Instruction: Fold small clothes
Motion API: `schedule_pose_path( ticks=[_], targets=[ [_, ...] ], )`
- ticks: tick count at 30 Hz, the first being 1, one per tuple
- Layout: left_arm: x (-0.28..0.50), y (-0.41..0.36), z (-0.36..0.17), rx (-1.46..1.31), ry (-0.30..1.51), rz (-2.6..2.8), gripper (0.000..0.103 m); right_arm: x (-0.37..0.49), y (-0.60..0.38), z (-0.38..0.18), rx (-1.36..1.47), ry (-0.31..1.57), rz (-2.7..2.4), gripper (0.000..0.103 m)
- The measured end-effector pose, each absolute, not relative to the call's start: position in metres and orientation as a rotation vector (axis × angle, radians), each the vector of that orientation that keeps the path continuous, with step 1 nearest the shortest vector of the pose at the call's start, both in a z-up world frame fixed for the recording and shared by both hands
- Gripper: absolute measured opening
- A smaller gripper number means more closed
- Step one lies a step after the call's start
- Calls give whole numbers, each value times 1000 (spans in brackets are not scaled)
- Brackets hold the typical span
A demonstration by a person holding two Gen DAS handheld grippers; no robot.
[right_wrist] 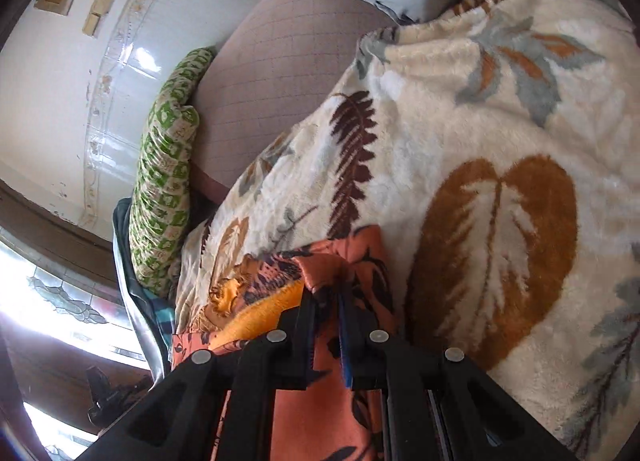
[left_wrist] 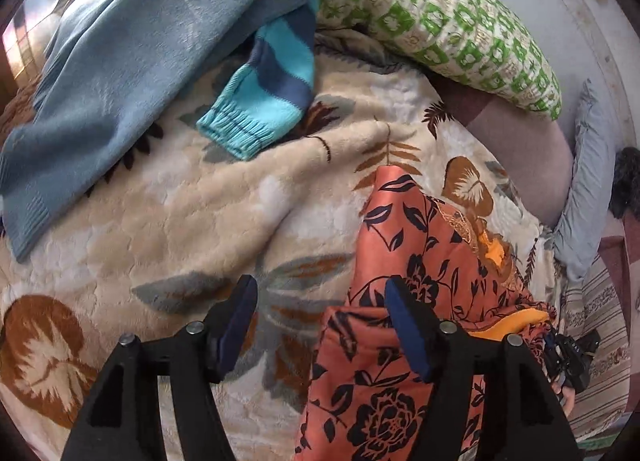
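An orange garment with black flower print lies on the cream leaf-patterned blanket, with a yellow lining showing at its right edge. My left gripper is open, just above the garment's left edge, holding nothing. My right gripper is shut on a bunched fold of the same orange garment; it also shows at the lower right of the left wrist view. A light blue sweater and a blue striped knit sleeve lie at the far left.
A green and white patterned pillow lies at the far side, also in the right wrist view. A mauve checked sheet and a pale blue cloth lie at the right. A tiled wall and a window stand behind.
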State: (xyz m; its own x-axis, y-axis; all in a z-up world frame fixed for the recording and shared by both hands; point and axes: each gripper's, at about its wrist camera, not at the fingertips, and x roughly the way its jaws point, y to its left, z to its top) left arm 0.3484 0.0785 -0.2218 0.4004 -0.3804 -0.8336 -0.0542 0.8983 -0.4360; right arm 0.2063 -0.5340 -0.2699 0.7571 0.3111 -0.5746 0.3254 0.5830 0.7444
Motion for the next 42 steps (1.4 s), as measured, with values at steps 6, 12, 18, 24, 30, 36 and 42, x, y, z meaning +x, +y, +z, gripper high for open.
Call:
schedule_pose_path(
  ticks=[6,12,18,24,30,36,42],
  targets=[
    [318,60,-234,-466,1122,-294,75,208,-528,-252,951,694,40,10],
    [319,30,-238,-328,1126,-266,26,207,-528,-258,965,718,42,10],
    [317,40,-221,-355,1071,-287,7,211,-524,-247,931,705,51,10],
    [336,35,-184,-377,993,-346,6,210,-523,-221,887,622,54,10],
    [387,17,-166,-343,959,-341,6,227,-538,-198,827,562,0,10],
    [383,4,-164,-319,929,-372,6,236,-548,-211,772,697,-3,21],
    [368,20,-164,-353,928,-351,6,244,-547,-233,772,732,22,80]
  ],
)
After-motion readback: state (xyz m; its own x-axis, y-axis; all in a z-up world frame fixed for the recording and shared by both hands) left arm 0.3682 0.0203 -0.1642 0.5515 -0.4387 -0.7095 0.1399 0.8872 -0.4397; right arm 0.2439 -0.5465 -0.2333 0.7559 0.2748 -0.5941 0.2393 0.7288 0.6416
